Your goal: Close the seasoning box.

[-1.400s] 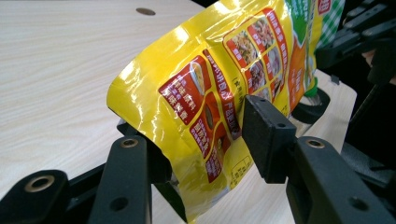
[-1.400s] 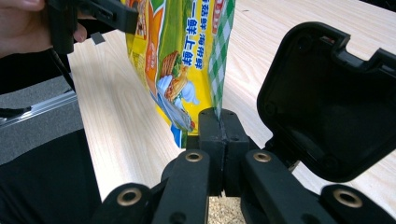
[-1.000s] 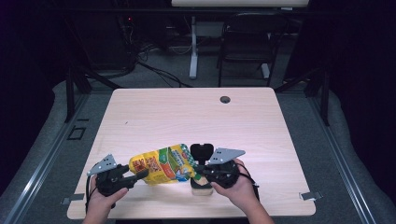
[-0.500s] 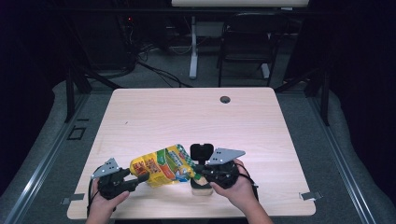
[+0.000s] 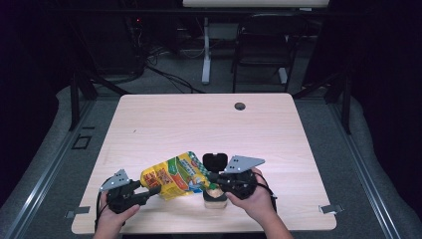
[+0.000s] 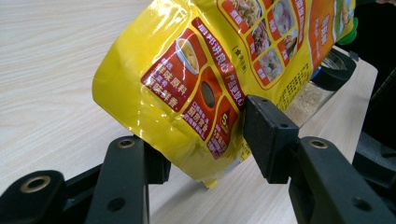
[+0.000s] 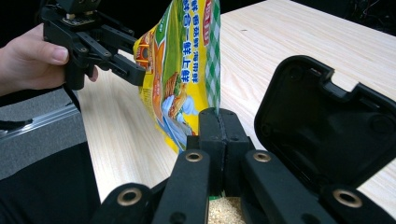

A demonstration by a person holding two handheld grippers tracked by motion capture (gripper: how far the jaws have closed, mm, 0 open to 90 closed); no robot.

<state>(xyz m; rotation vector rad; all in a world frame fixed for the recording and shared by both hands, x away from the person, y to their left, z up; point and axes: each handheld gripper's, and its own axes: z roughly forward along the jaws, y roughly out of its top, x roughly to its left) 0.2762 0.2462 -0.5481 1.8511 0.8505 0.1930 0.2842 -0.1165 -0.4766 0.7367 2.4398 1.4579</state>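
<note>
The glossy yellow plastic seasoning pouch [image 5: 171, 175] hangs tilted just above the pale wood tabletop [image 5: 199, 124], low at the near edge, its mouth end over the small clear jar [image 5: 215, 196] of pale granules with its black hinged lid [image 5: 215, 162] flipped open. The left gripper [image 5: 148, 190] holds the pouch's bottom end, its jaws standing fairly wide with the pads pressed into the bulging film on both sides. The right gripper [image 5: 213, 179] is pinched fully shut on the pouch's thin top edge, right above the jar's opening, where granules show just under its jaws.

The main risk, as I judge it, is a spill. The jar's mouth is narrow and the pouch's edge is soft; if the left gripper lifts the bottom end fast, the contents could surge and run past the rim onto the tabletop. The slick film could also slide out from between the left pads, since they squeeze a rounded, yielding bulge rather than a flat seam, and the pouch would then drop. The raised lid stands close to the right gripper, and a knock there could tip the light jar.

Against the earlier high views, the left hand and the pouch's bottom end have shifted a little; the right gripper, jar and lid sit where they did. Both grips look unchanged.
</note>
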